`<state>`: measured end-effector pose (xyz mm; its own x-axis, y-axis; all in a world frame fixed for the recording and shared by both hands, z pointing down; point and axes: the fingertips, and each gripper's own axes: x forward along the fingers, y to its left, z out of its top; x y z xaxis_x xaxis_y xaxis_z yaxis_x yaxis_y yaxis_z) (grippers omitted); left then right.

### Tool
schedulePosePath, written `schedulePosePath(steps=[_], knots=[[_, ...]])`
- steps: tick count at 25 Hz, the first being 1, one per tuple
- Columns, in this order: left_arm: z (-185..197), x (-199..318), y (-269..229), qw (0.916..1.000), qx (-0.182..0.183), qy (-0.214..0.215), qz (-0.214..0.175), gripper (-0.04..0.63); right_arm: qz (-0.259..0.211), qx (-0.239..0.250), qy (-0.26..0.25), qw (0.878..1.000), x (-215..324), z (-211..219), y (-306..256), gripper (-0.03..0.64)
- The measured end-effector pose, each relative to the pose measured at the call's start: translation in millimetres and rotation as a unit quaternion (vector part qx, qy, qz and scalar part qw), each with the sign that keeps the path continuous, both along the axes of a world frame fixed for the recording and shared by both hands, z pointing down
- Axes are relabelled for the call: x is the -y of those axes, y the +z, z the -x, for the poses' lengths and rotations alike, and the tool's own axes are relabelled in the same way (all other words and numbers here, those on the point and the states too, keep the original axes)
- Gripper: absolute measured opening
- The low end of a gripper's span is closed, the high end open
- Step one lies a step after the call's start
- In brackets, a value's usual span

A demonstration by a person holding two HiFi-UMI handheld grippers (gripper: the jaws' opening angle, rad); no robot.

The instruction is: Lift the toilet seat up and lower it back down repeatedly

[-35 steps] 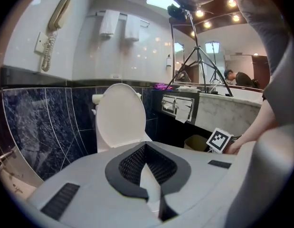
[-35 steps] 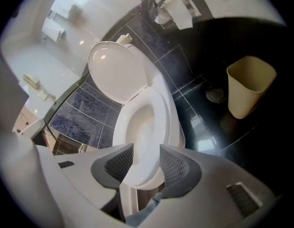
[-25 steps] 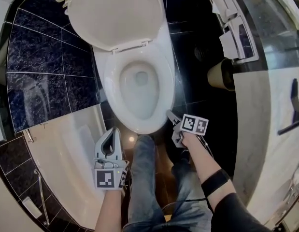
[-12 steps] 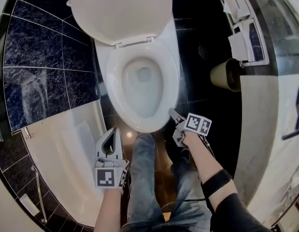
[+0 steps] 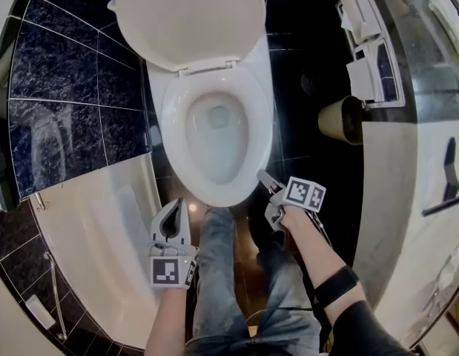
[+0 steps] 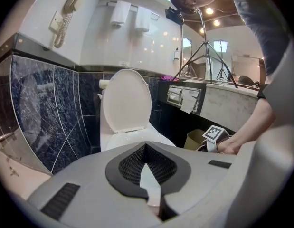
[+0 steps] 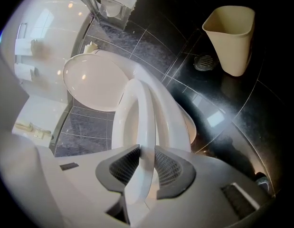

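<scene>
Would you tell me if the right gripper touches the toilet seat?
Touching: in the right gripper view the right gripper grips the toilet seat rim, its jaws, which have just been closing, pressing both faces.

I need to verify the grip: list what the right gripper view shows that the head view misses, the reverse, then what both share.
Right gripper view only: the right hand-held gripper with its pads pressing on the toilet seat rim, its jaws having just been closing. Head view only: the left hand-held gripper, jaws together and empty, and the bathtub. Both: the raised lid and the beige bin.
</scene>
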<state>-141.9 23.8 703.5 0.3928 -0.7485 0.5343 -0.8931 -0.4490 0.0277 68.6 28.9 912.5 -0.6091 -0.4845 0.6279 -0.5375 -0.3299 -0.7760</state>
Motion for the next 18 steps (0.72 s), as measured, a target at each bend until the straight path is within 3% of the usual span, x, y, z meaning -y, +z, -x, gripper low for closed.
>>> schedulePosePath(steps=[6,11,18], knots=[[5,-29,-1,0.9988,-0.013,-0.018,0.043,-0.009,0.0,0.01,-0.001,1.0,7,-2,-46,0.109],[18,-74,41,0.9948,0.026,0.023,0.096,-0.009,-0.005,0.023,0.003,1.0,18,-1,-90,0.106],[-18,-79,89,0.9862,0.004,0.043,0.16,-0.009,0.0,0.028,0.004,1.0,30,0,-119,0.109]])
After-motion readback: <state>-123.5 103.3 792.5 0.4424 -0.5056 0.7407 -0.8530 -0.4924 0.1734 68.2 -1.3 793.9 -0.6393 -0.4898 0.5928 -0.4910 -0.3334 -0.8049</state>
